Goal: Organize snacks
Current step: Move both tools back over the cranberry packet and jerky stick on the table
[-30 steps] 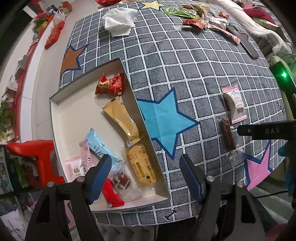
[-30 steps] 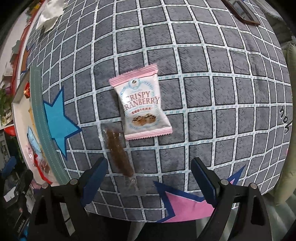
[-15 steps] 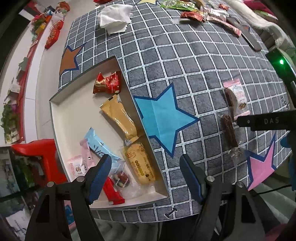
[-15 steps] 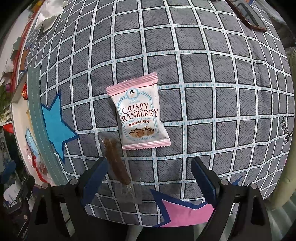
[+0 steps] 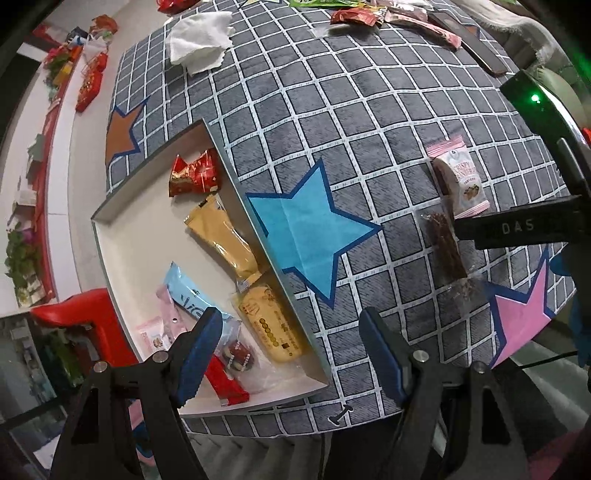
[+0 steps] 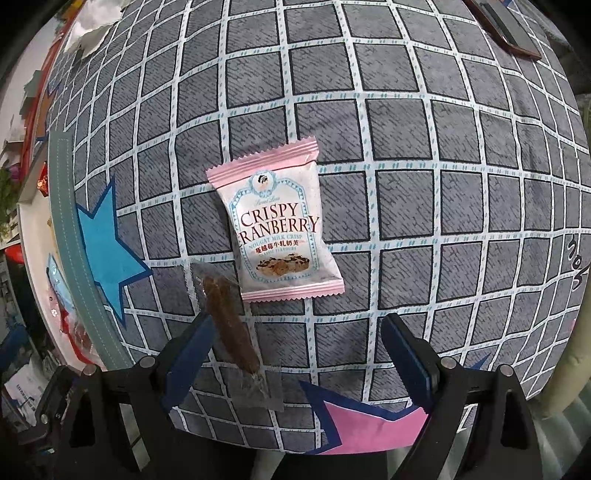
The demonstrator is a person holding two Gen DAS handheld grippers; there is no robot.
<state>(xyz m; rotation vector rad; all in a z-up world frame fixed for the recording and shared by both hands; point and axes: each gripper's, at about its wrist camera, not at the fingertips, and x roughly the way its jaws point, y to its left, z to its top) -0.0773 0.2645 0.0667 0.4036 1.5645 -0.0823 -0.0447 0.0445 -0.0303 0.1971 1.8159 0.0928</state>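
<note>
Pink packet [image 6: 279, 223], printed "Crispy Cranberry", flat on the checked cloth [image 6: 424, 140], just ahead of the right gripper [image 6: 297, 341] and clear of both fingers. Brown stick [image 6: 231, 325] in clear wrap just beside it, overlapping the packet's near left corner, running back between the fingers, close by the left one. Right gripper spread wide, nothing gripped. One packet and one stick on this bare stretch of cloth; same pair seen from the left wrist, packet [image 5: 463, 177] and stick [image 5: 445, 245] partly behind the right gripper's black bar.

Left gripper [image 5: 291, 349] also wide apart and empty, hanging over the near right edge of the box [image 5: 122, 258]. In the box, about seven snacks: red foil packet [image 5: 194, 173] at the far end, long gold pouch [image 5: 223, 238], yellow packet [image 5: 273, 325] against the right wall, light blue pouch [image 5: 184, 295], a pink one partly under it, small pink packet [image 5: 149, 334], red bar [image 5: 225, 384] partly behind a finger. Clear-wrapped bits beside the bar too jumbled to count.

Three stars on the cloth: blue [image 5: 308, 229], pink [image 5: 519, 314], brown [image 5: 120, 127]. White napkin [image 5: 199, 37] at the far side, more snacks [image 5: 356, 16] along the far edge.
</note>
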